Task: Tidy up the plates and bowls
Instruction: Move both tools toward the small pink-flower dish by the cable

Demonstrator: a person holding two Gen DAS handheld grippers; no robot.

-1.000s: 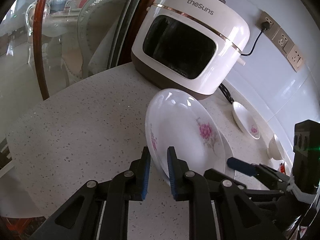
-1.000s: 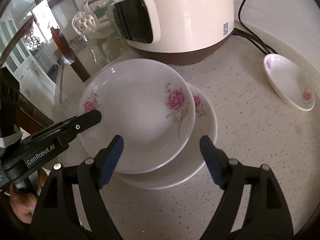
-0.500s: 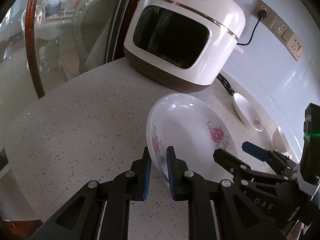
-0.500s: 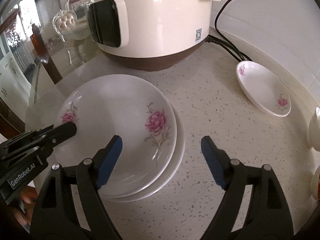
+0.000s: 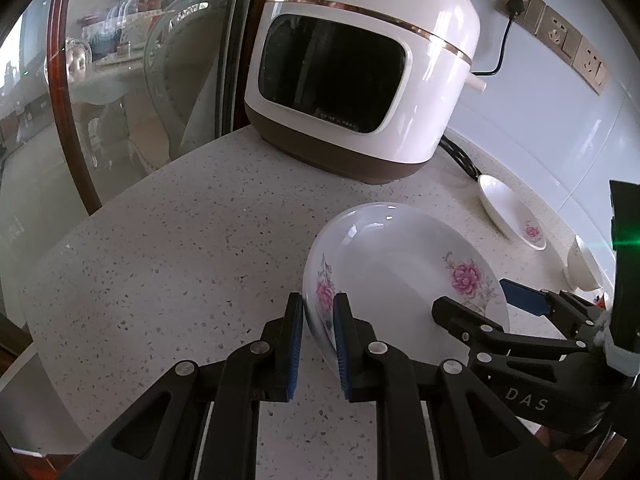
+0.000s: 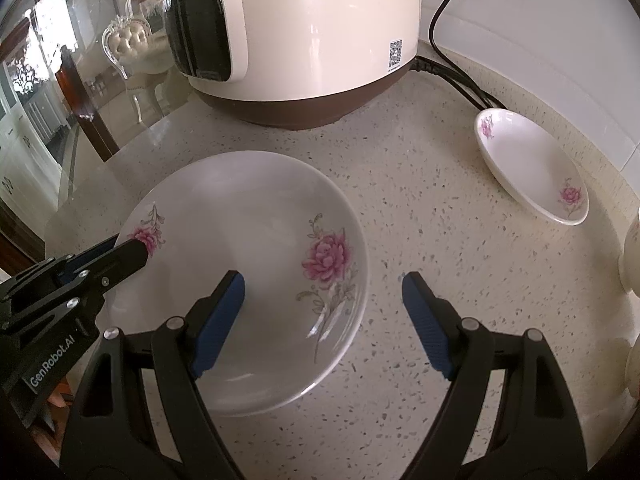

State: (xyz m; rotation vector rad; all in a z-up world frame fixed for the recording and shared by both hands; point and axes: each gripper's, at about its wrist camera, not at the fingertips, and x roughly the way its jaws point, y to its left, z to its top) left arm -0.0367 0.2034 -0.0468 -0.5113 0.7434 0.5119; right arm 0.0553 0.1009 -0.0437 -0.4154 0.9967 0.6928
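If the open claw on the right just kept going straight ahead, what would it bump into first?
Probably the flowered plate. The right gripper points down at the plate's right rim, open jaws astride it; past that lies the speckled counter. Depth is hard to judge.

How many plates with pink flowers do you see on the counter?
2. One large plate is at the counter's near side, its rim pinched by the left gripper. A smaller plate lies by the wall, beside the cooker's cord. Another may be hidden under the large one.

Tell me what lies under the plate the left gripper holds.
Only speckled counter shows around the plate; anything beneath it is covered. The left gripper pinches its rim.
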